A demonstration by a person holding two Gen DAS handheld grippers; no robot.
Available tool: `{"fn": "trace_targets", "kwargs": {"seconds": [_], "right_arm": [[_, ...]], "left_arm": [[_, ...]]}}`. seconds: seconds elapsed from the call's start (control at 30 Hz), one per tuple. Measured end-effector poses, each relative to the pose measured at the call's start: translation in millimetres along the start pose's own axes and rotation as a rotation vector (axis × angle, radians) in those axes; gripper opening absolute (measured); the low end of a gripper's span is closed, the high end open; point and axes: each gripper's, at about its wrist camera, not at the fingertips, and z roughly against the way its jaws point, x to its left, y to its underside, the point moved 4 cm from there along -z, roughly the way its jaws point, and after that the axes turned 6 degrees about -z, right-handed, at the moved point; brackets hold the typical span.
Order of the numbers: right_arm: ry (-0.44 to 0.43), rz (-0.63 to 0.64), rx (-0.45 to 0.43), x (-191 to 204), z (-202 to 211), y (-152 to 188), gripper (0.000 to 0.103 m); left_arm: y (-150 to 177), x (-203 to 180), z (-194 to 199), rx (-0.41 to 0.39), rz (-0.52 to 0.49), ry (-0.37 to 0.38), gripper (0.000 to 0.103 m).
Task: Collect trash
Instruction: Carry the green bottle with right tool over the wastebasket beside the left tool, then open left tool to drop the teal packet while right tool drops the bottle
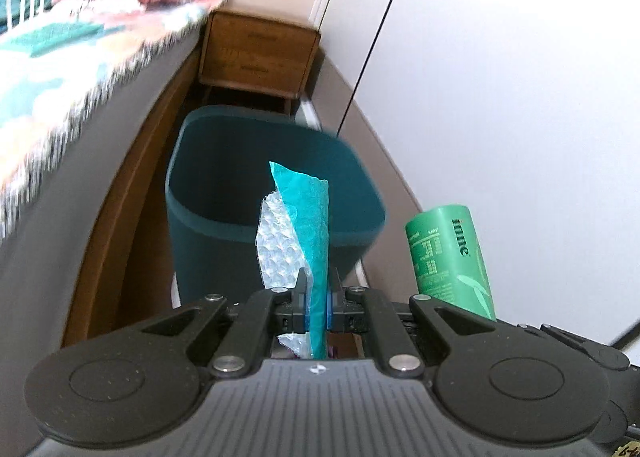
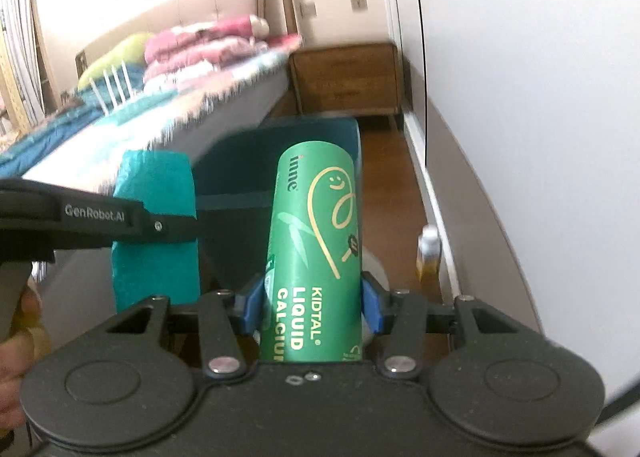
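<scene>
My left gripper (image 1: 317, 299) is shut on a teal bubble-wrap mailer (image 1: 308, 225), which stands upright in front of the dark teal trash bin (image 1: 224, 193). The mailer also shows in the right wrist view (image 2: 156, 233), with the left gripper's arm crossing it. My right gripper (image 2: 312, 305) is shut on a green "Kidtal Liquid Calcium" tube (image 2: 316, 241), held just before the bin (image 2: 240, 177). The tube also shows at the right of the left wrist view (image 1: 448, 257).
The bin stands on a wood floor in a narrow aisle between the bed (image 1: 80, 69) on the left and white wardrobe doors (image 1: 500, 97) on the right. A wooden nightstand (image 1: 256, 53) stands behind it. A small bottle (image 2: 429, 253) stands on the floor by the wardrobe.
</scene>
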Motion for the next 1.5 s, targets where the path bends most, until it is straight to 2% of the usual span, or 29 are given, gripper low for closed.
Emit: {"fn": "trace_targets", "kwargs": {"seconds": [0.13, 0.3, 0.57, 0.83, 1.03, 1.2, 1.37, 1.43, 1.5], "right_arm": [[0.013, 0.041, -0.027, 12.8, -17.5, -32.7, 0.048], [0.031, 0.068, -0.037, 25.2, -51.3, -62.9, 0.048], [0.059, 0.150, 0.003, 38.8, -110.2, -73.6, 0.048], [0.090, 0.182, 0.110, 39.3, -153.8, -52.4, 0.048], [0.110, 0.189, 0.162, 35.3, -164.4, -39.4, 0.048], [0.124, 0.204, 0.163, 33.8, -160.8, -36.2, 0.049], [0.123, 0.209, 0.159, 30.4, -151.3, -35.9, 0.056], [0.116, 0.208, 0.151, 29.4, -143.9, -35.1, 0.058], [0.115, 0.210, 0.138, 27.5, -134.7, -34.6, 0.059]], "left_arm": [[-38.5, 4.9, -10.8, -0.026, -0.010, -0.012, 0.006], [-69.9, 15.0, -30.7, -0.021, -0.012, -0.015, 0.006], [-98.6, 21.9, -81.6, 0.018, -0.093, -0.070, 0.006], [-87.6, 35.3, -138.4, 0.137, -0.110, -0.094, 0.006], [-67.9, 47.0, -167.9, 0.224, -0.103, -0.116, 0.006], [-61.0, 51.9, -174.4, 0.239, -0.096, -0.122, 0.007], [-58.6, 54.7, -176.0, 0.255, -0.064, -0.115, 0.016], [-57.5, 52.5, -172.9, 0.247, -0.070, -0.121, 0.021], [-56.2, 48.2, -167.1, 0.235, -0.088, -0.136, 0.022]]}}
